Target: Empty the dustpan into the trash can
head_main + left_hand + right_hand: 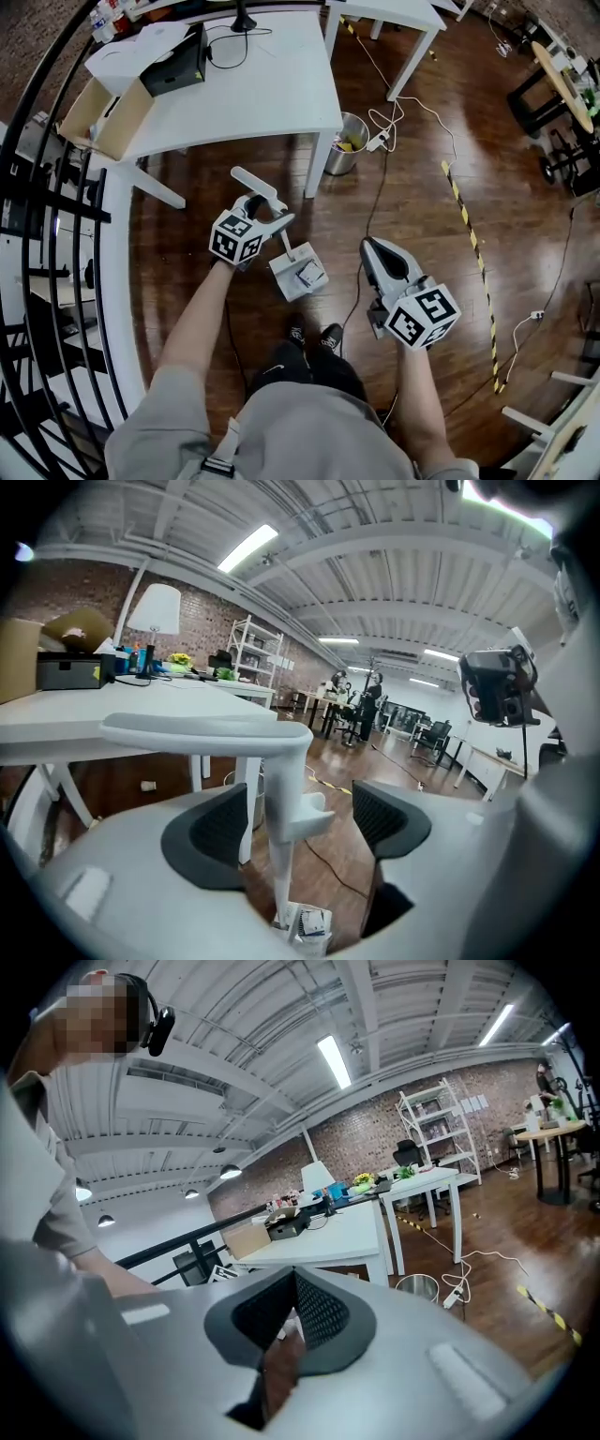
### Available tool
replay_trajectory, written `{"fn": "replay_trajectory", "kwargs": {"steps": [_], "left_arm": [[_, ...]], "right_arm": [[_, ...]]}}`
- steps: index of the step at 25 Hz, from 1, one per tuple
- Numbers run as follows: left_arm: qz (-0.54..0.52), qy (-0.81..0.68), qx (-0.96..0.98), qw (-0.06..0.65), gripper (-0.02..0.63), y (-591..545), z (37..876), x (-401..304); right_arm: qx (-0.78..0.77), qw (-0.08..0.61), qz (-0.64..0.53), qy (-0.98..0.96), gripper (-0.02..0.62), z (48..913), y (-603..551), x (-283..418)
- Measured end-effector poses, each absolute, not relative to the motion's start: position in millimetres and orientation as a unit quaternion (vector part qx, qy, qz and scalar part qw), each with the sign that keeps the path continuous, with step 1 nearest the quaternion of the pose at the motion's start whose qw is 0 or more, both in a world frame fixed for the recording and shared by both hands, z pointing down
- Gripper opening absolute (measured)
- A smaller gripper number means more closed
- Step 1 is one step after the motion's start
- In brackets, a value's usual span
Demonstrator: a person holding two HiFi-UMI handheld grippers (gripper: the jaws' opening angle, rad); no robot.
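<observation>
Looking down, we see L gripper [277, 223] jaws wide apart, white plastic dustpan's [298, 274] thin upright handle [277, 855] between ribbed pads [214, 841], not gripped; R gripper [371, 247] pinched closed, empty. Round metal trash can [347, 142] sits well apart.

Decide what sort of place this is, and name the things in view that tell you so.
Probably an open-plan workshop or lab in a converted industrial building: a bare brick wall, white work tables, and striped hazard tape across the wooden floor.
</observation>
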State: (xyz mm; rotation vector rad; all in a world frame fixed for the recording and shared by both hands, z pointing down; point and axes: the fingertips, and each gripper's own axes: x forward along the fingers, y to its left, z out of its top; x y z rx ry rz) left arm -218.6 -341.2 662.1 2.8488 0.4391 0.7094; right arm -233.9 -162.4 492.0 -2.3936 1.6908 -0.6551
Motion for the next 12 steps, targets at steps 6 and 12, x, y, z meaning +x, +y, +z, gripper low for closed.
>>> {"fn": "replay_trajectory", "kwargs": {"steps": [6,12], "left_arm": [[0.236,0.165,0.955,0.074,0.286,-339.4,667.0,-190.5],[0.248,0.159,0.954,0.063,0.210,-320.5,666.4,-188.8]], "right_arm": [[-0.804,0.074,-0.232,0.543,0.003,503.3,-152.5,-218.1],[-0.812,0.077,-0.235,0.528,0.003,502.5,-138.8,-206.1]]}}
